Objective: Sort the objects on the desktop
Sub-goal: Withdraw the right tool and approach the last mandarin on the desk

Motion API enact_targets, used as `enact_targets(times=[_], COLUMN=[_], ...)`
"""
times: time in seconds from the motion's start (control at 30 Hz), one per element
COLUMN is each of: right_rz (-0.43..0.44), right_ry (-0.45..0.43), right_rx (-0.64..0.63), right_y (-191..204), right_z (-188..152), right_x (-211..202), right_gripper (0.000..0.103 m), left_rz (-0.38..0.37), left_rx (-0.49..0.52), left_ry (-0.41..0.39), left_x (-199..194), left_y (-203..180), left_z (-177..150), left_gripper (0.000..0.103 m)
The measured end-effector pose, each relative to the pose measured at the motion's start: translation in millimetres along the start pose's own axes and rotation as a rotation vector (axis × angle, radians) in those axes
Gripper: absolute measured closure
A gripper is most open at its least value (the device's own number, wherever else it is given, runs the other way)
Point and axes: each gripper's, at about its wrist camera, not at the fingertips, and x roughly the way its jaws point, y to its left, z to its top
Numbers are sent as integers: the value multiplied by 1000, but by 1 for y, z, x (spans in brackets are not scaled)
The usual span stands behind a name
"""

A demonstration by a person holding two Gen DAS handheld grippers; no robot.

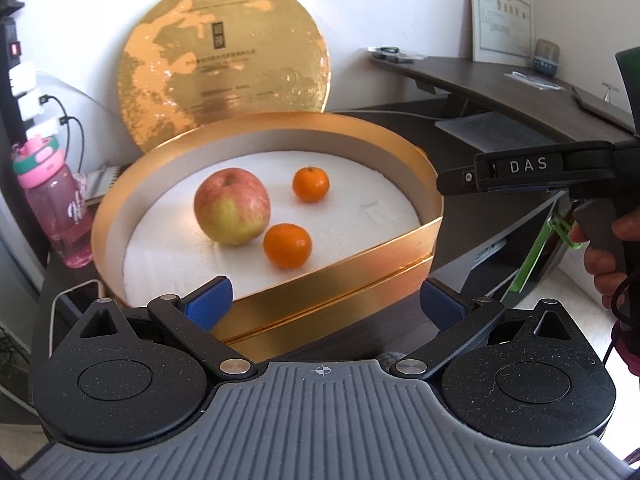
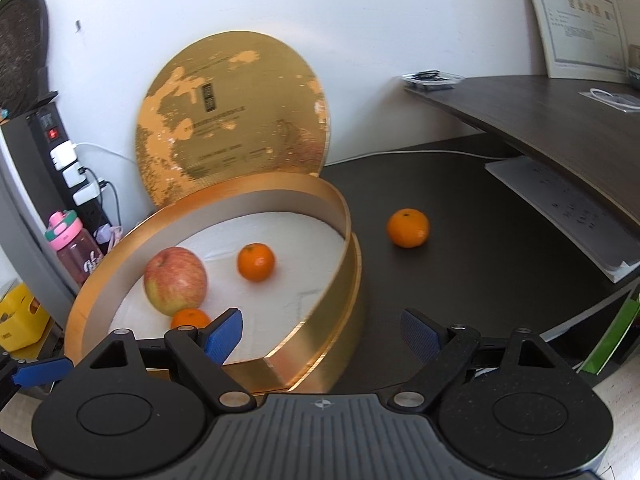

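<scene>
A round gold box with a white lining holds a red-yellow apple and two tangerines. A third tangerine lies alone on the dark desk right of the box. My left gripper hovers open at the box's near wall with nothing between its blue pads. My right gripper is open and empty over the box's right edge; the loose tangerine lies beyond it, up and to the right. In the left wrist view the right gripper's body reaches in from the right.
The box's gold lid leans on the wall behind it. A pink water bottle and a power strip stand at the left. Papers lie under a raised dark shelf at the right. A phone lies near the left.
</scene>
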Motion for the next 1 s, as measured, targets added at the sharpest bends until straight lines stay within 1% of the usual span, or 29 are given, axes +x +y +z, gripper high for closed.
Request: enact_targets(times=[0.43, 0.73, 0.87, 0.97, 1.0], right_rz=[-2, 0, 2, -24, -35], right_ry=[-3, -2, -41, -91, -106], right_rx=[39, 53, 46, 23, 14], right_y=[-34, -50, -54, -57, -58], right_z=[10, 15, 25, 35, 38], right_x=[14, 29, 37, 45, 49], right_gripper=[17, 17, 18, 18, 22], left_rz=[-33, -50, -52, -51, -51], left_rx=[50, 56, 50, 50, 50], left_ry=[11, 29, 29, 31, 32], left_x=[21, 39, 46, 52, 53], left_y=[-22, -28, -26, -24, -24], left_z=[19, 28, 33, 35, 35], left_gripper=[1, 1, 1, 1, 1])
